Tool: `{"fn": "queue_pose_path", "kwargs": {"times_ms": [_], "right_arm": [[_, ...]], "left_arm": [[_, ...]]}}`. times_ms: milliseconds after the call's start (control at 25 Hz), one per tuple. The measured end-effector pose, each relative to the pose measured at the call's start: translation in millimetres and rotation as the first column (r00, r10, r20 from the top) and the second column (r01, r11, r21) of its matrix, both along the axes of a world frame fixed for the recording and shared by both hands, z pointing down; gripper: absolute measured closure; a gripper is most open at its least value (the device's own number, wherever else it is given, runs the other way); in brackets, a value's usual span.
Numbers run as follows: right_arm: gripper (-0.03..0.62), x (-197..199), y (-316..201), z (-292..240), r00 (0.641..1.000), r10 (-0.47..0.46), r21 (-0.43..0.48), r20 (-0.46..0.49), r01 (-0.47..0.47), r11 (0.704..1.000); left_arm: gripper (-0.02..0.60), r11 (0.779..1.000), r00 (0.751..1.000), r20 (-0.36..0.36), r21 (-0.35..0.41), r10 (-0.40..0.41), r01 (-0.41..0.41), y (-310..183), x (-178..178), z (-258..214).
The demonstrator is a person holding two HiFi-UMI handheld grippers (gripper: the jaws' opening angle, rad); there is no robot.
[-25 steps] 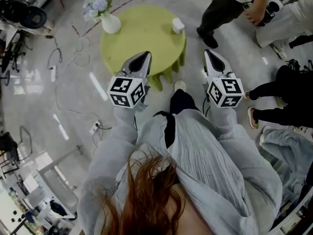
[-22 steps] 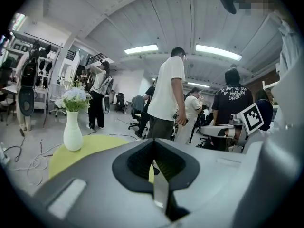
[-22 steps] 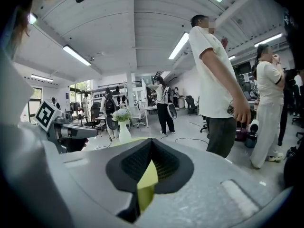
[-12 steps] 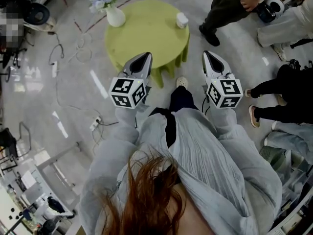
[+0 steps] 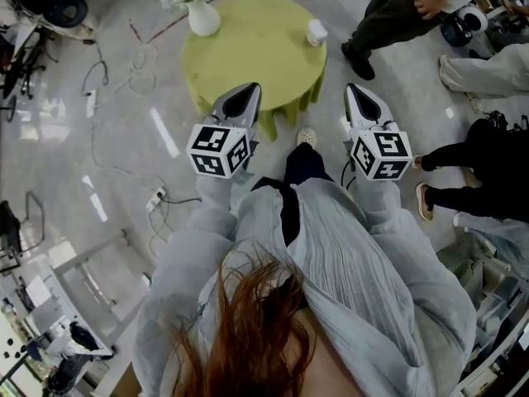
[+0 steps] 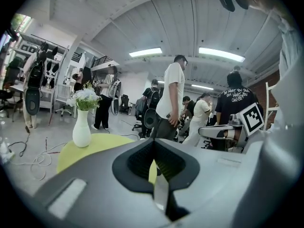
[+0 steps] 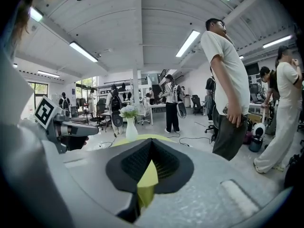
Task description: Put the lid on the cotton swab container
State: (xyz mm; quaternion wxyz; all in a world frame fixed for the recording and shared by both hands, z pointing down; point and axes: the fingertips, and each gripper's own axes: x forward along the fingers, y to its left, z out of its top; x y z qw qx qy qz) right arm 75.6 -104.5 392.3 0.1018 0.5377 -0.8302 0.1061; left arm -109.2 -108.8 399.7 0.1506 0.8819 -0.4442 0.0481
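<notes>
A small white cotton swab container stands near the right edge of the round green table; I cannot make out a separate lid. My left gripper and right gripper are held side by side in front of my body, short of the table and above the floor. Both point toward the table. In the left gripper view the left gripper has its jaws together with nothing between them. The right gripper looks the same in its own view. The container is not visible in either gripper view.
A white vase of flowers stands at the table's far left edge. A person stands just right of the table, and others sit at the right. Cables and a power strip lie on the floor at the left.
The table has shifted up and to the right in the head view as I move. The standing person has stepped. Both grippers stay shut in front of me.
</notes>
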Motion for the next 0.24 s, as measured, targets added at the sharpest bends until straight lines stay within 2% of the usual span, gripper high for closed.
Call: {"fn": "queue_pose_path", "kwargs": {"times_ms": [240], "right_arm": [[0.592, -3.8, -0.1, 2.4, 1.0, -0.01, -0.005, -0.006, 0.01, 1.0]], "left_arm": [[0.568, 1.0, 1.0, 0.002, 0.001, -0.011, 0.011, 0.1, -4.3, 0.5]]}}
